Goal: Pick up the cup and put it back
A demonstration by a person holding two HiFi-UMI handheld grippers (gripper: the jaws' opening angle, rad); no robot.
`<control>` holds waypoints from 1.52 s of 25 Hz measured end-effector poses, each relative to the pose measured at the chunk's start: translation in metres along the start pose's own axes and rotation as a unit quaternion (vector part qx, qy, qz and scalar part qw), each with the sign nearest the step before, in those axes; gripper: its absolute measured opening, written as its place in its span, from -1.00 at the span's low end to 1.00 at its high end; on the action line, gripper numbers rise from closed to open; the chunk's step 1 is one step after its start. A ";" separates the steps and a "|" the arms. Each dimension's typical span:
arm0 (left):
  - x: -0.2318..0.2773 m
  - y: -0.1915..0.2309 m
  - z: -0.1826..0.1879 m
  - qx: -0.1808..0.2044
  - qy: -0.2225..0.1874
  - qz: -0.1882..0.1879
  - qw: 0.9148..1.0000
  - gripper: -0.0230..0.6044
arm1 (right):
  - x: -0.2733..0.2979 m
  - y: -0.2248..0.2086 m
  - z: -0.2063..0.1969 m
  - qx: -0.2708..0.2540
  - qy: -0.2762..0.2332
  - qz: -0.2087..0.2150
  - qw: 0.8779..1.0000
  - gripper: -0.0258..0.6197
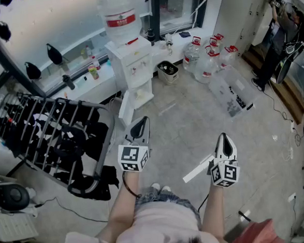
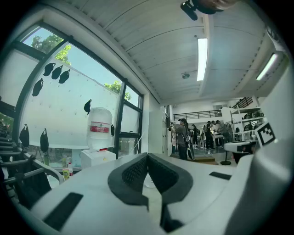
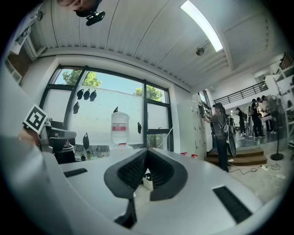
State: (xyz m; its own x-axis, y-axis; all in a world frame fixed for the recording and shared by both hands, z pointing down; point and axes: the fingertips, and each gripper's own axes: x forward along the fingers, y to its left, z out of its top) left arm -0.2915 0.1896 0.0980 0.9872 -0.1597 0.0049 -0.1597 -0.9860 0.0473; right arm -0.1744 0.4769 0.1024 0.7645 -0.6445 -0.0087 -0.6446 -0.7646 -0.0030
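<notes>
I pick out no cup in any view. A white water dispenser (image 1: pixel 132 65) with a big bottle (image 1: pixel 120 17) on top stands by the window, ahead of both grippers. My left gripper (image 1: pixel 140 125) is held in the air over the floor, pointing at the dispenser, its jaws shut with nothing between them. My right gripper (image 1: pixel 225 139) hangs further right and nearer to me, also shut and empty. The left gripper view shows the left gripper's (image 2: pixel 148 156) dark pads meeting, with the bottle (image 2: pixel 99 128) beyond. The right gripper's (image 3: pixel 147 151) pads are likewise closed, and the bottle (image 3: pixel 120 128) shows far off.
A drying rack (image 1: pixel 59 135) hung with dark clothes stands at the left. Several water bottles (image 1: pixel 204 57), a small bin (image 1: pixel 167 70) and a clear plastic box (image 1: pixel 233 94) sit on the floor to the right of the dispenser. A person (image 1: pixel 280 31) stands far right. Cables run along the floor.
</notes>
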 end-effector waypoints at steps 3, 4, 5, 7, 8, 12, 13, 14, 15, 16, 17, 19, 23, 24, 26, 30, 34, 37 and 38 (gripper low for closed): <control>0.000 0.000 -0.001 0.000 0.000 0.002 1.000 -0.84 | 0.001 0.001 -0.002 0.002 0.002 0.005 1.000 -0.87; 0.000 0.001 -0.001 0.000 0.000 0.002 1.000 -0.84 | 0.001 0.002 -0.002 0.002 0.002 0.006 1.000 -0.87; 0.001 0.001 0.000 0.000 0.000 0.003 1.000 -0.84 | 0.002 0.003 -0.002 0.003 0.002 0.007 1.000 -0.87; 0.001 0.001 0.000 0.000 0.000 0.003 1.000 -0.84 | 0.003 0.005 -0.002 0.004 0.001 0.010 1.000 -0.87; 0.001 0.002 0.000 -0.001 0.000 0.003 1.000 -0.84 | 0.004 0.006 -0.002 0.005 0.000 0.013 1.000 -0.87; 0.004 0.004 0.000 -0.001 -0.001 0.004 1.000 -0.84 | 0.010 0.010 -0.001 0.011 -0.002 0.020 1.000 -0.87; 0.004 0.005 0.000 -0.001 0.000 0.004 1.000 -0.84 | 0.011 0.011 -0.001 0.010 -0.002 0.021 1.000 -0.87; 0.005 0.004 -0.001 -0.002 0.001 0.004 1.000 -0.84 | 0.012 0.012 -0.001 0.010 -0.001 0.022 1.000 -0.87; 0.005 0.004 -0.001 -0.002 0.002 0.004 1.000 -0.84 | 0.013 0.012 -0.001 0.009 -0.001 0.023 1.000 -0.87; 0.005 0.004 -0.001 -0.002 0.002 0.004 1.000 -0.84 | 0.013 0.013 -0.001 0.010 -0.001 0.024 1.000 -0.87; 0.006 0.004 -0.001 -0.002 0.002 0.003 1.000 -0.84 | 0.014 0.014 0.000 0.013 -0.002 0.026 1.000 -0.87; 0.006 0.004 -0.002 -0.002 0.005 0.003 1.000 -0.84 | 0.014 0.016 -0.001 0.023 -0.004 0.031 0.999 -0.87; 0.008 0.004 -0.006 -0.005 0.008 0.003 1.000 -0.84 | 0.016 0.020 -0.004 0.029 -0.004 0.042 0.999 -0.87; 0.008 0.004 -0.007 -0.006 0.009 0.002 1.000 -0.84 | 0.016 0.022 -0.005 0.028 -0.003 0.044 0.999 -0.87; 0.009 0.004 -0.010 -0.007 0.010 0.001 1.000 -0.84 | 0.016 0.024 -0.007 0.026 -0.002 0.047 0.999 -0.87; 0.009 0.003 -0.014 -0.008 0.013 -0.001 1.000 -0.84 | 0.016 0.029 -0.010 0.023 0.001 0.055 0.998 -0.87; 0.009 0.003 -0.014 -0.008 0.014 0.001 1.000 -0.84 | 0.016 0.035 -0.010 0.023 0.002 0.069 0.997 -0.87; 0.009 0.003 -0.015 -0.008 0.015 0.003 1.000 -0.84 | 0.017 0.038 -0.011 0.030 0.000 0.079 0.996 -0.87; 0.009 0.003 -0.015 -0.007 0.015 0.004 1.000 -0.84 | 0.017 0.039 -0.011 0.032 0.000 0.083 0.996 -0.86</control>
State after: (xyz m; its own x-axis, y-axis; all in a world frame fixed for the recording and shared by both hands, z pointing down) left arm -0.2831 0.1856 0.1131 0.9855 -0.1657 0.0355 -0.1677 -0.9839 0.0621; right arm -0.1865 0.4358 0.1134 0.6477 -0.7617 -0.0154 -0.7608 -0.6456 -0.0662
